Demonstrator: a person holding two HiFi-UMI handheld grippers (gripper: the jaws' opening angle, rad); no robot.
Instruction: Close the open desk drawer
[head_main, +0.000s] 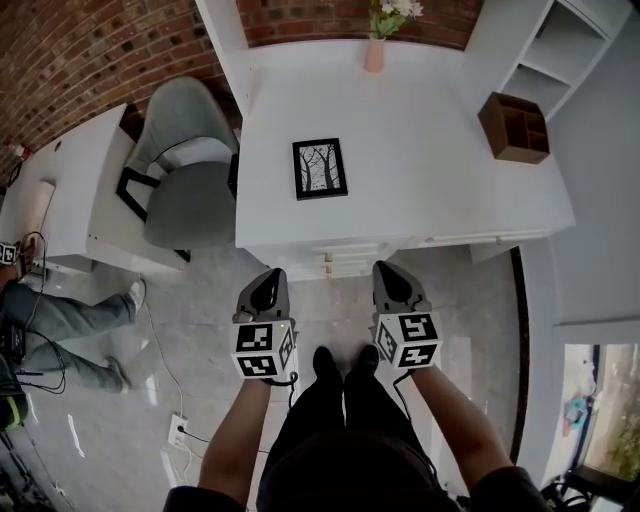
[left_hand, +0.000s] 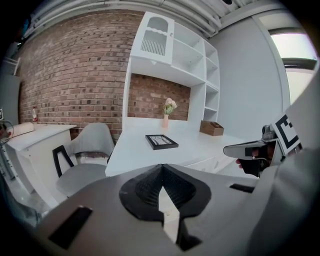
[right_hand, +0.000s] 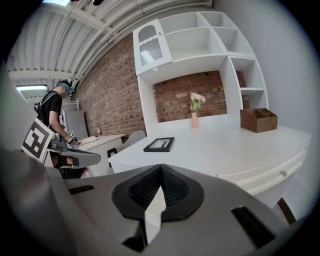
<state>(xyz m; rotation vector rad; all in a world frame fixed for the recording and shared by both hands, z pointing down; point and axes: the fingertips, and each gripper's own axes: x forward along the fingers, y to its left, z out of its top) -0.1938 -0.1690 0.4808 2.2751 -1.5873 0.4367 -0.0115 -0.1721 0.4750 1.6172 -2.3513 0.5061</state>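
Note:
The white desk stands in front of me. Its middle drawer sticks out a little from the desk's front edge, with small knobs showing. My left gripper and right gripper hang side by side just short of that drawer, both shut with nothing in them, neither touching it. The right gripper view shows a drawer front with a knob under the desktop. In the left gripper view the desk's drawer fronts lie to the right, behind the right gripper.
On the desk lie a black picture frame, a pink vase with flowers and a wooden organiser. A grey chair stands left of the desk. A person's legs and a cable with a power strip are on the floor at left.

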